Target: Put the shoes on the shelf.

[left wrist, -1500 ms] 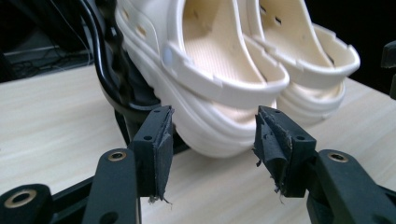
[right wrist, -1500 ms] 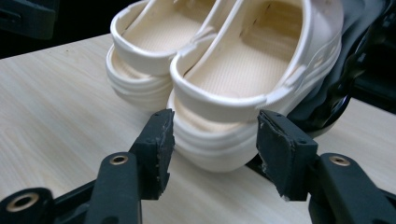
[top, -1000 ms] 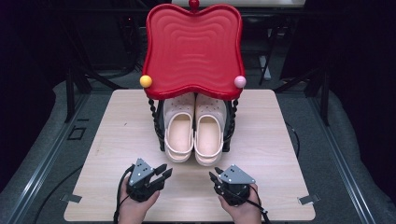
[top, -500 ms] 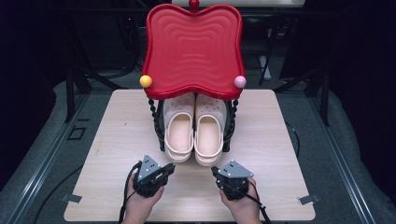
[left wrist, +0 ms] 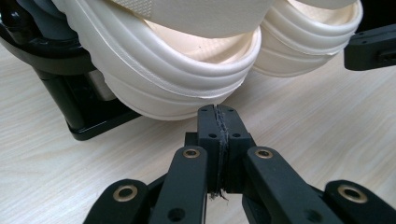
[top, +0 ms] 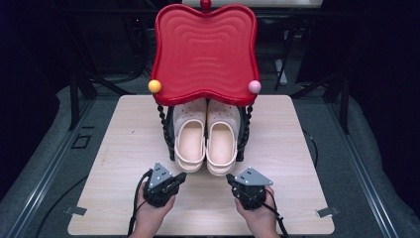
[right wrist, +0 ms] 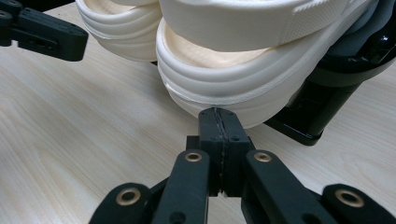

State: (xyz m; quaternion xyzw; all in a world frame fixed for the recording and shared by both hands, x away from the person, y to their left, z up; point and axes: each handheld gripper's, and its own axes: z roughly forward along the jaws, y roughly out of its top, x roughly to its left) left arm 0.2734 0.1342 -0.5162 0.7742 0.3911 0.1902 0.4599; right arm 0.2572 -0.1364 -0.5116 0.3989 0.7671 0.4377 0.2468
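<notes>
A light wooden table (top: 124, 148) carries a red wavy-edged plastic shelf rack (top: 205, 49) on black beaded posts. Two cream foam clogs (top: 205, 141) sit side by side beneath the shelf, heels toward the person. The left gripper (left wrist: 219, 122) and right gripper (right wrist: 219, 122) point at the heels, jaws pressed together and empty.

Light wooden table (top: 124, 148) set on grey floor (top: 49, 163). Red wavy-edged tray-top (top: 204, 52) on black beaded stand (top: 163, 129) at table's far edge, centred; yellow ball (top: 154, 86) and pink ball (top: 254, 87) at its front corners. Tape tabs (top: 75, 210) at table's near corners. Dark frames behind.
</notes>
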